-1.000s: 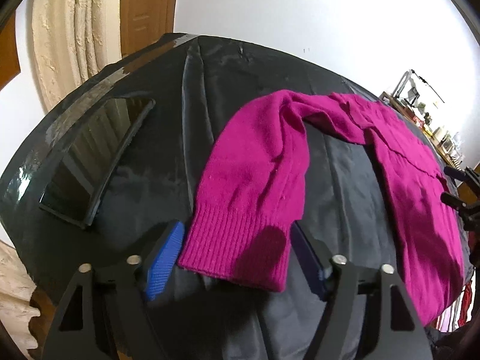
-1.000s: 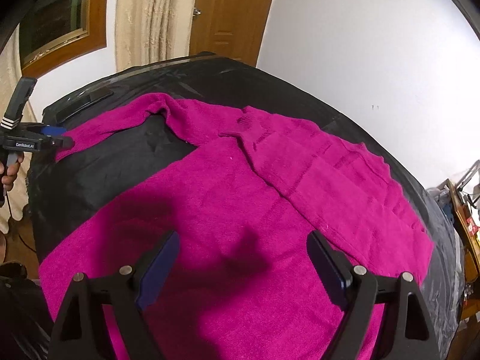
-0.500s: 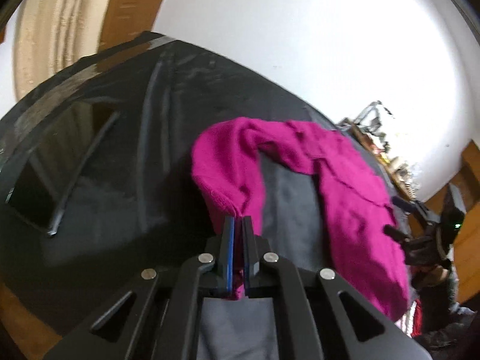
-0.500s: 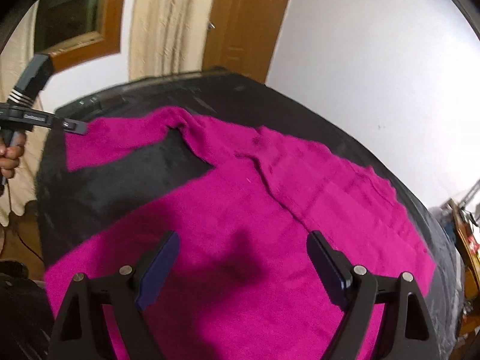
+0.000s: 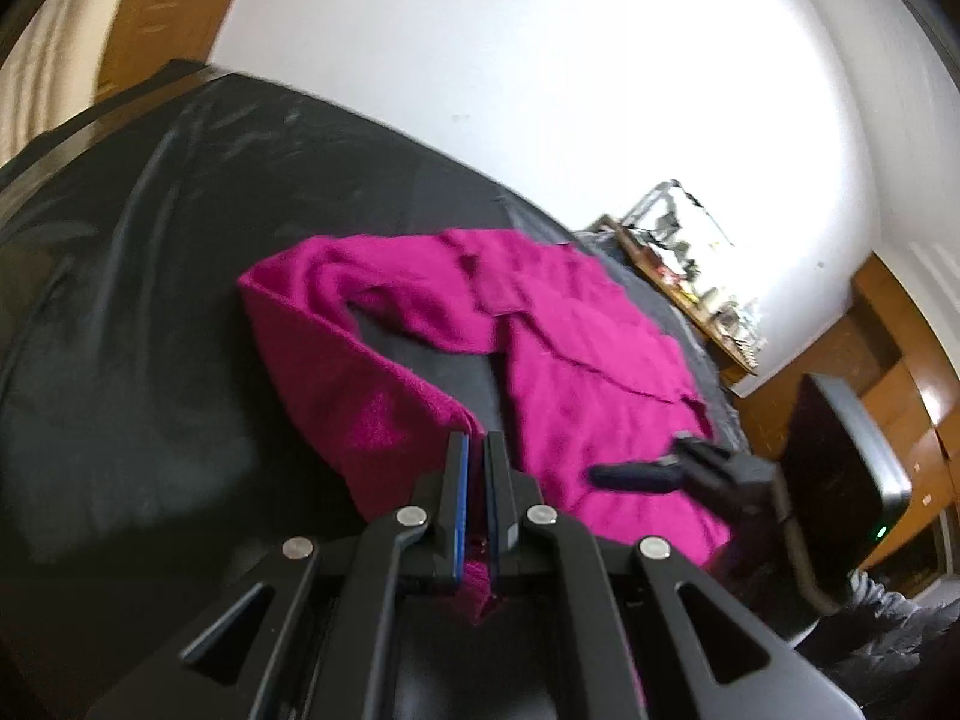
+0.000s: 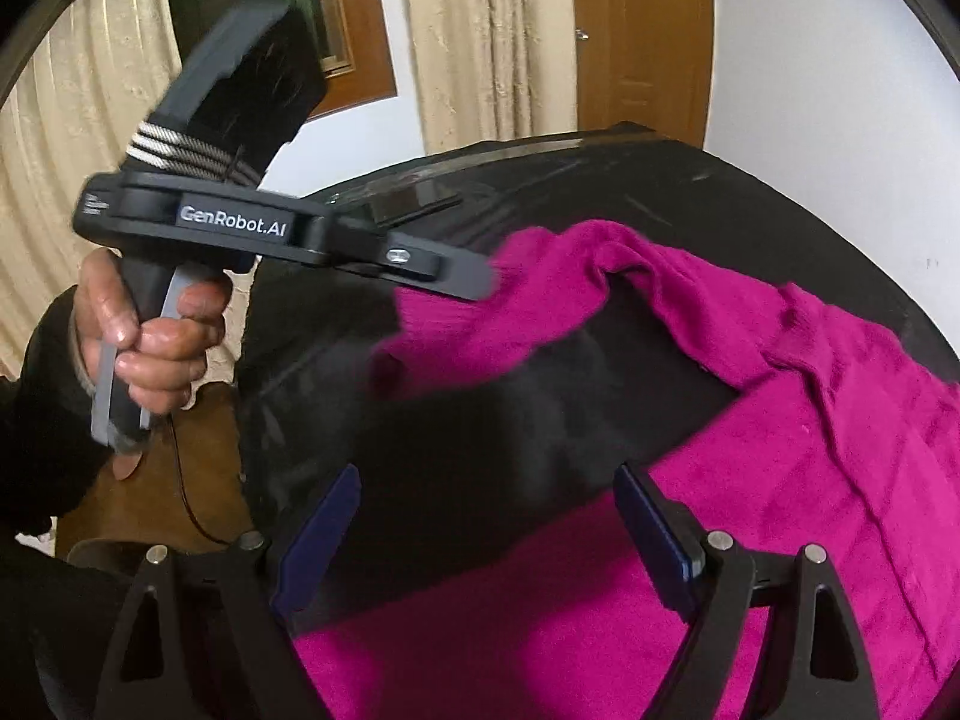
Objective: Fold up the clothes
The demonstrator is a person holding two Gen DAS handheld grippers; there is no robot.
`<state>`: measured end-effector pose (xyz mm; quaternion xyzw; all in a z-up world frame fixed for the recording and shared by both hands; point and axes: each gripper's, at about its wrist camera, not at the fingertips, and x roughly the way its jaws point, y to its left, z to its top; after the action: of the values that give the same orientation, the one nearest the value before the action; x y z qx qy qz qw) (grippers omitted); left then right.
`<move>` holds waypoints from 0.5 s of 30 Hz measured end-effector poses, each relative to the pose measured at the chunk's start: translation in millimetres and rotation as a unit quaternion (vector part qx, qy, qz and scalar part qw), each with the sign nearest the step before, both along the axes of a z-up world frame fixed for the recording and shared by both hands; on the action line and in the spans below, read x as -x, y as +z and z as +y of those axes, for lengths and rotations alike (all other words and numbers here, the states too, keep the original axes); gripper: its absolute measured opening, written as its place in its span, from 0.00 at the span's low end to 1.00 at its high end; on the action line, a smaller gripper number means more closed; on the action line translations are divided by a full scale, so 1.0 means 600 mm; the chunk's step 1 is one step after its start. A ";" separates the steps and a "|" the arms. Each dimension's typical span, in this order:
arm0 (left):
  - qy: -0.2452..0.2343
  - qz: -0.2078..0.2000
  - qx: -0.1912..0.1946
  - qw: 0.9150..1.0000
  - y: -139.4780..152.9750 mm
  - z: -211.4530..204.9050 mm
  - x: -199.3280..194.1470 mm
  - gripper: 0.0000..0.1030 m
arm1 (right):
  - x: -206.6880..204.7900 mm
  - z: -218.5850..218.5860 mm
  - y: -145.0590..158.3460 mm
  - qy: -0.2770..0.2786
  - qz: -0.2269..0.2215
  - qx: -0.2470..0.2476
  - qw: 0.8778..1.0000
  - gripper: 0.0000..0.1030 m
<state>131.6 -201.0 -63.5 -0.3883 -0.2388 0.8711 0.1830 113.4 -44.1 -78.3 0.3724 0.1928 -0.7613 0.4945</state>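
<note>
On the black-covered table, a magenta sweater is spread out, one sleeve lifted off the cover near the left edge. The sleeve's cuff is clamped between the closed fingers of the left gripper. The right gripper is held wide open above the sweater's body, gripping nothing.

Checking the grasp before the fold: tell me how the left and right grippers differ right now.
The left gripper is shut on the magenta sweater's sleeve cuff; the right gripper stands wide open, holding nothing. The left carries the sleeve raised off the black table cover; the right hovers over the sweater's body. Both have black frames with blue pads.
</note>
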 end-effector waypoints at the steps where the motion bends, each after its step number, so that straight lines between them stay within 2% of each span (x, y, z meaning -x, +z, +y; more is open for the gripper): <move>1: -0.007 0.004 -0.001 1.000 0.004 0.006 0.004 0.05 | 0.003 -0.006 0.001 -0.004 -0.001 0.004 1.000 0.86; 4: -0.021 0.009 0.001 1.000 0.008 0.023 0.017 0.05 | 0.022 -0.017 0.005 -0.028 -0.011 0.021 0.999 0.86; 7: -0.030 0.011 -0.007 0.999 0.011 0.032 0.026 0.05 | 0.052 -0.019 0.007 -0.056 -0.048 0.048 0.996 0.86; 9: -0.034 0.014 -0.012 0.999 0.014 0.036 0.030 0.05 | 0.067 -0.025 0.005 -0.073 -0.048 0.045 0.995 0.83; 10: -0.035 0.015 -0.015 0.999 0.015 0.037 0.032 0.05 | 0.073 -0.029 0.002 -0.079 -0.042 0.038 0.995 0.68; 11: -0.035 0.017 -0.017 0.999 0.016 0.037 0.034 0.05 | 0.078 -0.034 -0.001 -0.083 -0.039 0.030 0.995 0.59; 12: -0.033 0.017 -0.017 0.999 0.016 0.038 0.036 0.05 | 0.081 -0.036 -0.004 -0.083 -0.040 0.023 0.996 0.40; 13: -0.031 0.018 -0.016 0.999 0.017 0.038 0.039 0.05 | 0.082 -0.037 -0.005 -0.080 -0.037 0.017 0.996 0.27; 15: -0.019 0.016 -0.012 1.000 0.014 0.035 0.047 0.05 | 0.084 -0.038 -0.006 -0.077 -0.032 0.007 0.996 0.23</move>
<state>103.5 -180.3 -55.0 -0.3768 -0.2391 0.8705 0.2075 63.2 -67.0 -81.9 0.4066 0.1422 -0.7864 0.4428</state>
